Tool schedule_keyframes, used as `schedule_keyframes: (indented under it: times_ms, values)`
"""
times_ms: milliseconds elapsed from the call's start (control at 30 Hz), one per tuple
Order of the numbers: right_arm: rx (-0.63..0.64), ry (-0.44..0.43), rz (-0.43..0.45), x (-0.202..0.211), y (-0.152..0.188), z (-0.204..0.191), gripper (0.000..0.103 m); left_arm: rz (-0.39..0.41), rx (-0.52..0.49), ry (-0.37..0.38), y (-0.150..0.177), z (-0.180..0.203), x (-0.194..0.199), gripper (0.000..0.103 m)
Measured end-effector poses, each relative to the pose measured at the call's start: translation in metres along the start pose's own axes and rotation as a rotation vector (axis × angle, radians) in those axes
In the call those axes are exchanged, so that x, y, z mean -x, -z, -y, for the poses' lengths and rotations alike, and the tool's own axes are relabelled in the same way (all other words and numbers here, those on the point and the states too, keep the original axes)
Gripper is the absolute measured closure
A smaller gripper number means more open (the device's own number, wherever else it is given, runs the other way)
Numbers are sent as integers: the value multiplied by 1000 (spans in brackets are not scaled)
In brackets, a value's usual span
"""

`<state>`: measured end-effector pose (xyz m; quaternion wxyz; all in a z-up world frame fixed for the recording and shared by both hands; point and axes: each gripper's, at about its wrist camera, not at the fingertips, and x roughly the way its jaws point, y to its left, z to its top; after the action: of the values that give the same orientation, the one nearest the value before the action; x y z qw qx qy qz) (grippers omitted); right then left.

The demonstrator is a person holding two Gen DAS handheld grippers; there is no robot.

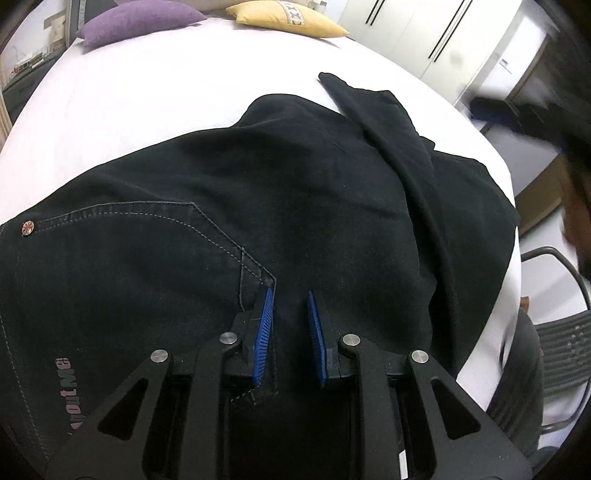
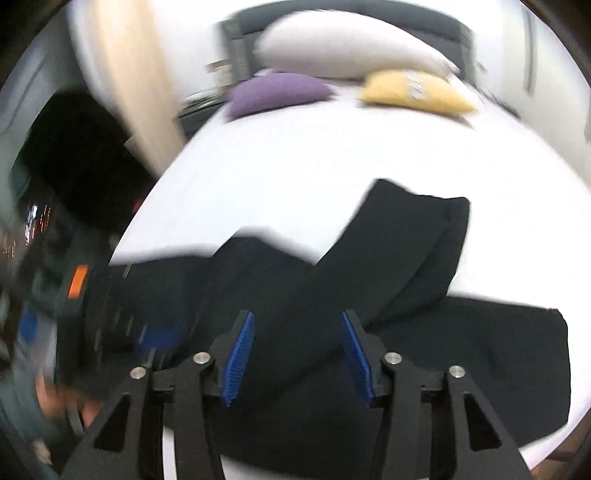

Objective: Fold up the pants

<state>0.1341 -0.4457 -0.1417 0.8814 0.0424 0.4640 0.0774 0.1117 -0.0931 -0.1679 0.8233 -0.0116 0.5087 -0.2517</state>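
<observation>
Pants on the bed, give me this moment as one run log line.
pants: black, leg folded across, on white bed | left gripper: shut on pants near pocket seam | right gripper: open, above pants, holding nothing

Home bedroom: bed [image 1: 184, 92] with white sheet; purple cushion [image 1: 140, 20], yellow cushion [image 1: 284, 18], white pillow [image 2: 351, 48] at bed's far end; white wardrobe doors [image 1: 424, 33] beside bed.

Left gripper [image 1: 290, 314] pinches a fold of black pants [image 1: 229, 206] near the stitched pocket corner; pants lie on a white bed [image 1: 177, 88].
</observation>
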Motion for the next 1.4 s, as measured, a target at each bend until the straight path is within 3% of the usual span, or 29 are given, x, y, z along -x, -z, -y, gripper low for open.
schedule_keyframes:
  times_ms: [67,133,233,400,600,833,900,1067,1233,1400]
  values:
    - [-34,30,-54,-30,-34,11,36,7,-6,-4,1,-2,3,84]
    - [-87,31,-91,-61,-60,18,36,12,-1,3,2,-4,3,84]
    - [-119,158,-177,-113,-87,26,36,22,16,30,12,-10,12,84]
    - [-152,270,-247,-162,-111,33,36,34,41,70,18,-21,16,84]
    - [-206,303,-340,-204,-125,38,36,45,60,101,22,-31,18,84]
    - [-270,324,-330,-215,-132,46,32,49,65,106,21,-32,19,84]
    - [-305,326,-315,-207,-133,46,38,50,68,110,21,-32,19,84]
    - [-175,397,-251,-185,-141,23,38,53,69,111,20,-32,21,84]
    - [-208,328,-333,-204,-139,18,38,54,69,111,20,-32,21,84]
    - [-246,338,-352,-219,-134,21,34,54,70,113,20,-32,21,84]
